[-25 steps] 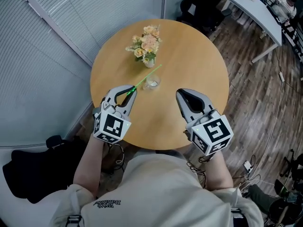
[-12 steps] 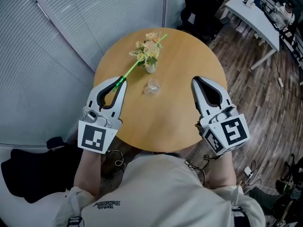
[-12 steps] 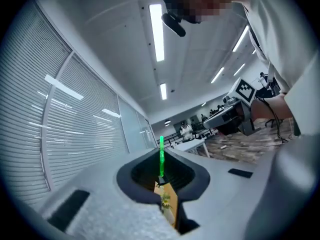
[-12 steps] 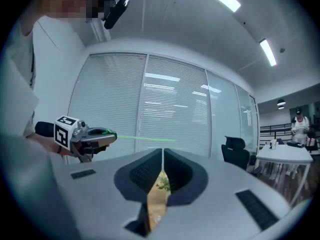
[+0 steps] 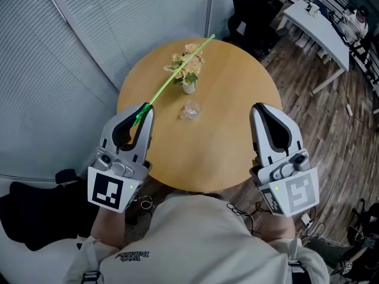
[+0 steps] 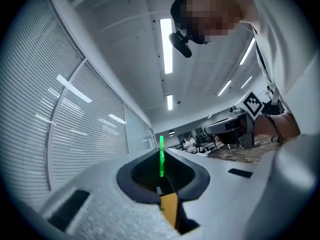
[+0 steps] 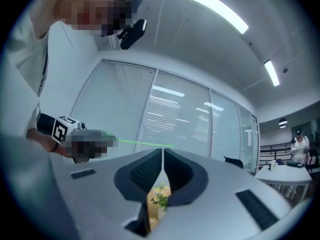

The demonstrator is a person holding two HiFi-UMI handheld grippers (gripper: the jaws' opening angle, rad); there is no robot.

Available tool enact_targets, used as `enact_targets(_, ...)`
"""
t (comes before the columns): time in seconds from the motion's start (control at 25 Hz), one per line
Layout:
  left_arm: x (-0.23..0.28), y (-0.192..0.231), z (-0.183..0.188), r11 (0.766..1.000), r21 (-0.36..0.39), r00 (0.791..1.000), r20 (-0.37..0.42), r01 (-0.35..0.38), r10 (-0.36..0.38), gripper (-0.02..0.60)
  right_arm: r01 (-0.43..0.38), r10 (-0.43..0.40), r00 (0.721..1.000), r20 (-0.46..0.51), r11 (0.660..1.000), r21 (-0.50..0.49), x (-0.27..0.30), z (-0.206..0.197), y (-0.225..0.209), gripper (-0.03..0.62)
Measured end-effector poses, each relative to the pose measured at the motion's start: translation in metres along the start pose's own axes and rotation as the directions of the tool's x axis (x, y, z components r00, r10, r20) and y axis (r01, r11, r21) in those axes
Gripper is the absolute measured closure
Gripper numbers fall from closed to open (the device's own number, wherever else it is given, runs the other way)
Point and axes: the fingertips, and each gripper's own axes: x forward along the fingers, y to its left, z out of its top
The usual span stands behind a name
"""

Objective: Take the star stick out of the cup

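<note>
I note a round wooden table beside window blinds. Left gripper pinches the thin bright-green star stick; right gripper is pressed together, empty.

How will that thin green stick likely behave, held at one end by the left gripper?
Probably stiff: the green stick runs straight from the left gripper without sagging. Likely very light, being so thin. It may pivot, pinched only at its end.
</note>
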Motion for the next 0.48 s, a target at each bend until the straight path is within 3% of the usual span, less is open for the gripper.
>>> enact_targets(0.2, -0.007, -0.011, -0.005, 1.0, -0.007, 0.999, -0.035, -0.001, 0.001, 0.549, 0.003, -0.003, 1.0, -0.01, 1.0, 0.002, -0.008, -0.017, 0.003, 0.56)
enact_targets(0.48, -0.015, -0.023, -0.037, 0.999, -0.05, 0.994, -0.105, 0.003, -0.008, 0.549, -0.039, 0.042, 0.992, -0.12, 0.999, 0.032, -0.008, -0.053, 0.016, 0.56)
